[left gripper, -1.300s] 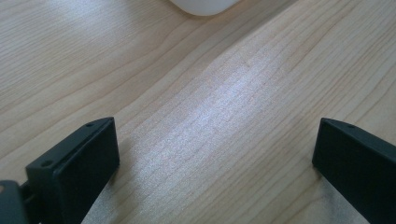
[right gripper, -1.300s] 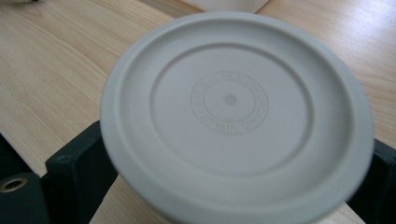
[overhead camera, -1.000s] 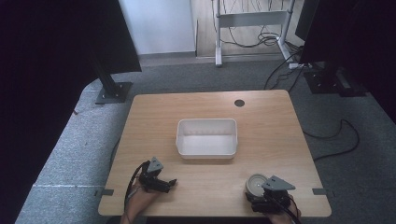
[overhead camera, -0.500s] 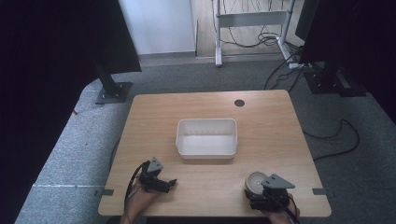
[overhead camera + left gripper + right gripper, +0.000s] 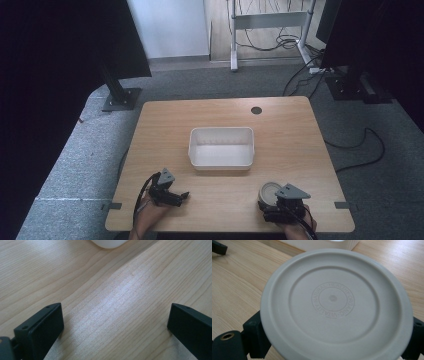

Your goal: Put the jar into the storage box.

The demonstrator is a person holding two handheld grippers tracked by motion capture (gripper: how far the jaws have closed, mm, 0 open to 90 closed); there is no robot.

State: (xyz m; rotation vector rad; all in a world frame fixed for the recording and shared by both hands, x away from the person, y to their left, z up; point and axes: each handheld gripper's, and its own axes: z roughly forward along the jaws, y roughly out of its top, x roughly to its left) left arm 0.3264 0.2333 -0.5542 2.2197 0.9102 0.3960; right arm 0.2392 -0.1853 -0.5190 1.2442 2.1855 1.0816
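Observation:
A round grey dish point(image 5: 270, 190) with a raised ring and embossed lettering on its upper face point(image 5: 334, 300) sits at the table's front right. My right gripper point(image 5: 272, 201) point(image 5: 334, 340) holds it from the near side, one jaw on each side under its rim. At the front left, my left gripper point(image 5: 181, 198) point(image 5: 115, 325) rests low over bare wood, jaws wide apart, nothing between them. A white rectangular tub point(image 5: 221, 162) stands empty at mid-table, beyond both grippers.
The tub's corner point(image 5: 108, 242) shows just ahead of the left gripper, and its wall point(image 5: 317, 243) lies right behind the dish. The wooden table point(image 5: 165, 130) has a cable hole point(image 5: 256, 110) at the back. Stands and cables sit on the grey floor around it.
The right gripper and the dish have shifted slightly left and forward. The left gripper has stayed put.

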